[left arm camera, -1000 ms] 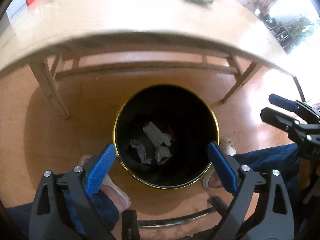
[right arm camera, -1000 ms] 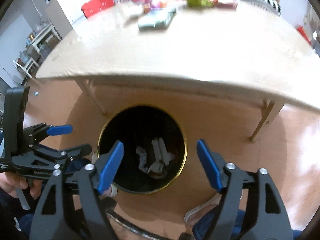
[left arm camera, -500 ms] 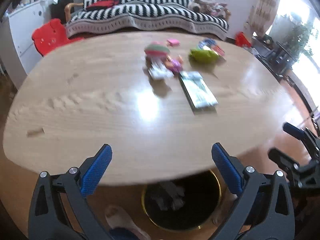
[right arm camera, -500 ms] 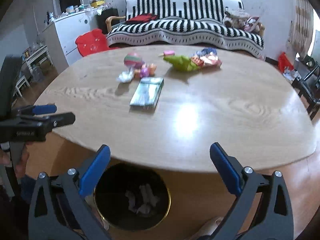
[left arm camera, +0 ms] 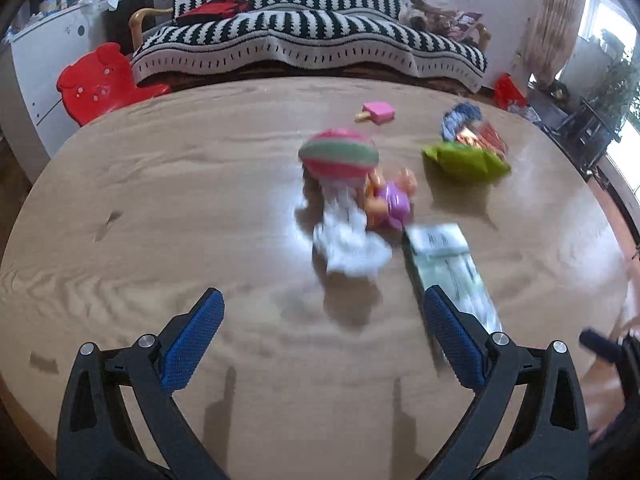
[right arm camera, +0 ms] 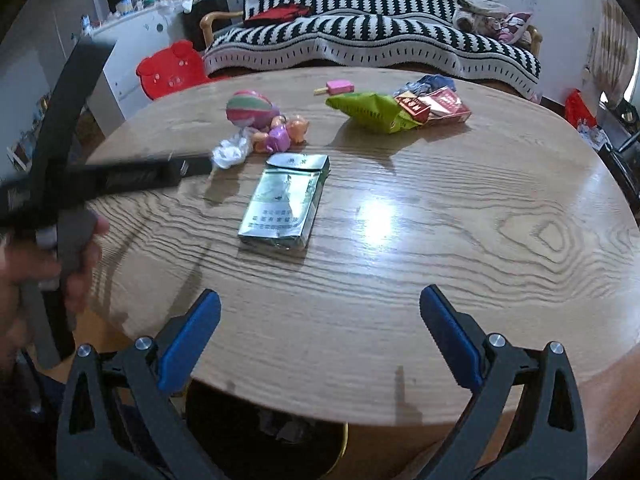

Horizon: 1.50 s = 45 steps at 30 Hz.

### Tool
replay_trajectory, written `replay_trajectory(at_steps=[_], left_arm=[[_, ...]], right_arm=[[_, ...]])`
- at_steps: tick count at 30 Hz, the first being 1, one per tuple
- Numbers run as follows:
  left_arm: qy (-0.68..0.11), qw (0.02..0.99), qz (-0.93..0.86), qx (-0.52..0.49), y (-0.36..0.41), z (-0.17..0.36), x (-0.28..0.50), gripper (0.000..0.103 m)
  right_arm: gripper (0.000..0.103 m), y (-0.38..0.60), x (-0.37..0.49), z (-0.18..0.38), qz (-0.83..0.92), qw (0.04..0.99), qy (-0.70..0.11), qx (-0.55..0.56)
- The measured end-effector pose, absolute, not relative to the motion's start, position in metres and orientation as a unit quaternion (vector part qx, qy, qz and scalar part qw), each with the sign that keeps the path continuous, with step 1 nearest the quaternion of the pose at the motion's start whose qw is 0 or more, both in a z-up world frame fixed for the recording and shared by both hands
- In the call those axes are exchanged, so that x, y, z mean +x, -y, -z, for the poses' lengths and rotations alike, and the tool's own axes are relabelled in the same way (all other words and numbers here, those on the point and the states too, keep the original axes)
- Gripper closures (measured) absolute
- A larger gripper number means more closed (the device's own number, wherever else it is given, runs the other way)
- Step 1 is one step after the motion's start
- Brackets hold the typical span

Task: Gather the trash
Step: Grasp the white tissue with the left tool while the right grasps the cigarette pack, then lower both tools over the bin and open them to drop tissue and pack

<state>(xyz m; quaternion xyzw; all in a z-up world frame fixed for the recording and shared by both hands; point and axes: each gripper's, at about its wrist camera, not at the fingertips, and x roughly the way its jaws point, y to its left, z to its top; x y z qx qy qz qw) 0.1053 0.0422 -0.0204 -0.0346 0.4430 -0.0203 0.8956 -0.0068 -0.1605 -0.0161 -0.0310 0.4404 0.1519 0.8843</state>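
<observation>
Trash lies on the oval wooden table [right arm camera: 440, 240]: a crumpled white tissue [left arm camera: 348, 240] [right arm camera: 230, 152], a green cigarette pack [left arm camera: 452, 272] [right arm camera: 286, 202], a green snack bag [left arm camera: 466, 160] [right arm camera: 368, 110] and red packs [right arm camera: 436, 106]. My left gripper [left arm camera: 323, 300] hovers open and empty over the near table edge, short of the tissue. My right gripper [right arm camera: 320, 298] is open and empty too, short of the green pack. A black bin with a gold rim [right arm camera: 340, 440] stands under the table edge, below the right gripper.
A striped ball [right arm camera: 250, 109], a small purple toy figure [right arm camera: 280, 136] and a pink popsicle toy [right arm camera: 339, 87] lie among the trash. Beyond the table are a striped sofa [right arm camera: 380, 40] and a red chair [right arm camera: 168, 68]. A hand [right arm camera: 24, 272] holds the left gripper's handle.
Both grippers have risen from above the bin to over the table top, and the views now look across it. The bin has left the left wrist view. The right jaws have widened.
</observation>
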Motion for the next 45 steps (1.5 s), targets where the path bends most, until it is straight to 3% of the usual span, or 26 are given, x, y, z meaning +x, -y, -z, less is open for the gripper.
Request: replay_trajectory(at_steps=[12,19,25,27,29,31,45], left_arm=[[-0.444,0.896,0.008,-0.032,-0.042,0.042,0.147,0.009],[-0.456,0.890,0.014,-0.005,-0.043,0.051,0.149,0.073],[-0.460,0.888,0.015,-0.014,-0.055,0.044,0.132,0.075],[-0.456,0.890,0.012,0.004,-0.055,0.040,0.122,0.075],[-0.454,0.891,0.010,0.006,-0.058,0.037,0.112,0.075],[-0.455,0.891,0.010,0.002,-0.063,0.034,0.099,0.075],[-0.449,0.892,0.046,0.022,-0.030,0.025,-0.017,0.075]], right_arm=[[0.007,0.131,0.014,0.043,-0.165,0.872,-0.459,-0.046],[0.007,0.115,0.033,0.051,-0.146,0.876,-0.455,-0.055],[0.009,0.103,0.052,0.052,-0.142,0.882,-0.447,-0.053],[0.015,0.096,0.056,0.052,-0.144,0.885,-0.437,-0.068],[0.032,0.093,0.058,0.050,-0.151,0.887,-0.431,-0.069],[0.043,0.094,0.059,0.047,-0.157,0.884,-0.434,-0.068],[0.045,0.150,0.009,0.017,-0.194,0.883,-0.426,-0.040]])
